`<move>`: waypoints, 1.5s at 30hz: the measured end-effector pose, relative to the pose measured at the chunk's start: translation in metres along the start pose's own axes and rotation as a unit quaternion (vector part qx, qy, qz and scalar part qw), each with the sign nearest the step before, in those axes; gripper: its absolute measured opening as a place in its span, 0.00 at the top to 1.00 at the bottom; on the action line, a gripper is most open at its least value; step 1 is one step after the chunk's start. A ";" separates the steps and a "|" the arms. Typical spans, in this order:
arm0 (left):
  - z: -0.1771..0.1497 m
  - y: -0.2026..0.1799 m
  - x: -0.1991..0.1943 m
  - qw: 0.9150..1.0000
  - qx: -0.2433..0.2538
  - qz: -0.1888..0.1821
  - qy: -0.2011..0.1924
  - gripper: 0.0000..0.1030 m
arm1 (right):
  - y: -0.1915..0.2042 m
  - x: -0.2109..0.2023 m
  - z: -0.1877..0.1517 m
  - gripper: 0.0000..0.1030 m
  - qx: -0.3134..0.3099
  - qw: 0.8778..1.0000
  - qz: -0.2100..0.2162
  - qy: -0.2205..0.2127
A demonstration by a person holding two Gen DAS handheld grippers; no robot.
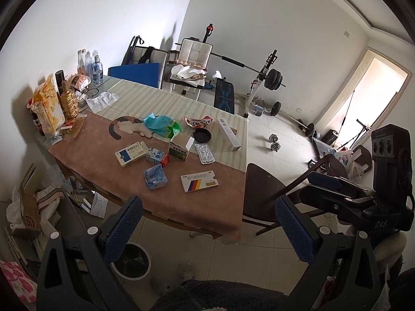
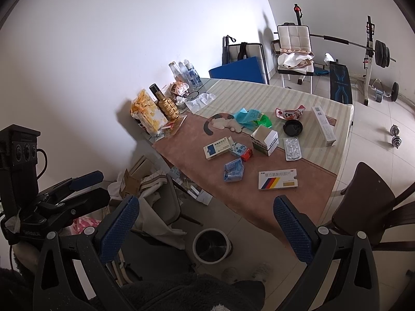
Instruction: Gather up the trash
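I have both grippers held above the floor short of the table's near end, empty: left gripper (image 1: 207,226) jaws wide apart, right gripper (image 2: 206,224) likewise, each with blue knurled pads on black frames. Below them stands a round white bin (image 2: 211,245) with a dark liner, on pale floor tiles. Trash lies ahead on the table (image 2: 306,204), on a brown suede-like mat: a crushed blue carton (image 2: 234,170) nearest the jaws, a flat white pill box with colour stripes (image 2: 277,179) just right of it, a foil blister pack (image 2: 292,149), an open green-white box (image 2: 265,140), crumpled teal and green wrappers (image 2: 253,118) farther on. A dark wooden chair (image 1: 267,194) stands at the table's right corner; boxes and cloth crowd the floor (image 1: 282,140) along its left edge.
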State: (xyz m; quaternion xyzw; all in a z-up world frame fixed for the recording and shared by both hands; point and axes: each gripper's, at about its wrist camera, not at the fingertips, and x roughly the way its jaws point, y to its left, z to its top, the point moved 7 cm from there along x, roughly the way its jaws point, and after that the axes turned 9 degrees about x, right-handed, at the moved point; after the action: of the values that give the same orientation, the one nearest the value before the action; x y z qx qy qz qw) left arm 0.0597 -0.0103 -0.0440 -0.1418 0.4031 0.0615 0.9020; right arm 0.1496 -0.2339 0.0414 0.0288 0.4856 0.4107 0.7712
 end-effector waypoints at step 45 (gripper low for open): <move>0.005 -0.021 0.001 1.000 0.001 -0.004 0.001 0.00 | 0.003 -0.001 0.003 0.00 0.005 1.000 0.003 -0.002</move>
State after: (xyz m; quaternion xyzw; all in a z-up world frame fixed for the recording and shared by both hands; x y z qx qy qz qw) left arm 0.0688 -0.0289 -0.0369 -0.1420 0.4033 0.0576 0.9021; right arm 0.1504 -0.2315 0.0447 0.0345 0.4860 0.4106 0.7707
